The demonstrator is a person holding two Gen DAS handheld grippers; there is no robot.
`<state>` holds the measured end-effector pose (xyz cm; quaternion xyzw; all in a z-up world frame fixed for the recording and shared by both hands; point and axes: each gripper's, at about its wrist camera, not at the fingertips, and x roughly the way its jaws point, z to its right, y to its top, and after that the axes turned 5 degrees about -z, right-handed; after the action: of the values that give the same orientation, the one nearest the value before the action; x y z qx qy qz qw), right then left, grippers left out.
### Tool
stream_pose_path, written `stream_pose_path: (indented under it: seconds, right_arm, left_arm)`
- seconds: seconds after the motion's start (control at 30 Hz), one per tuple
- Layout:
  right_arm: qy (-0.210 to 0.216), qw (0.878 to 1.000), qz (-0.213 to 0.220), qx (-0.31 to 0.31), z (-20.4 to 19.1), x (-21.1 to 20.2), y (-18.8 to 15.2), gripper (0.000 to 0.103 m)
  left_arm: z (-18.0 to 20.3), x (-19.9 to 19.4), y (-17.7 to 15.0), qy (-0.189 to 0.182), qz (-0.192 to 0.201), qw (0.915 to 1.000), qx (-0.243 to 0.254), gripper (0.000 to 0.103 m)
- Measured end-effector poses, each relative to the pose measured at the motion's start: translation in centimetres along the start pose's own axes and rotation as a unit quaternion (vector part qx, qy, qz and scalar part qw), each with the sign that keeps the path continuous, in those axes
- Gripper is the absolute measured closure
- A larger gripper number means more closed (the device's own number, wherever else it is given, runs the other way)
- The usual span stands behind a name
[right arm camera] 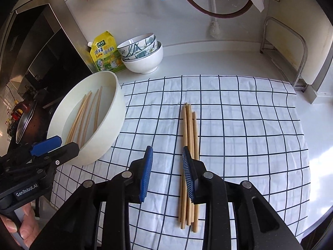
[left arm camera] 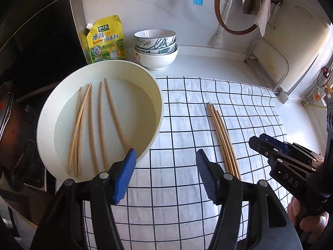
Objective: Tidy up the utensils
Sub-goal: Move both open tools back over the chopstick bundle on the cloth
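Chopsticks here are light, stiff, thin bamboo, probably a bit slick if that basin [left arm camera: 100, 112] is wet. Six or so lie loose in the basin [left arm camera: 89, 129], and a neat bundle [right arm camera: 188, 158] sits on the checked cloth [right arm camera: 249, 135]. I'd pinch a stick near its middle so it doesn't swing.

My left claw [left arm camera: 164, 177] hangs wide and empty at the basin's near rim. The right claw [right arm camera: 167, 173] is narrower, also empty, one pad over the bundle.

In the way: mostly the basin wall. Bowls [left arm camera: 156, 48] and the seasoning pouch [left arm camera: 106, 39] sit well back.
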<state>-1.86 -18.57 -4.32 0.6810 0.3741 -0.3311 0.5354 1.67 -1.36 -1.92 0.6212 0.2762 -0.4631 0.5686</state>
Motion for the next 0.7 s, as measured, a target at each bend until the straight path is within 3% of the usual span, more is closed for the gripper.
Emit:
stream_pose_path:
  seconds: [0.7]
  right_arm:
    - [0.002, 1.000, -0.022, -0.011, 5.2, 2.2, -0.9, 0.073]
  left_arm:
    - [4.5, 2.4, -0.7, 0.004, -0.007, 0.9999, -0.013, 0.043]
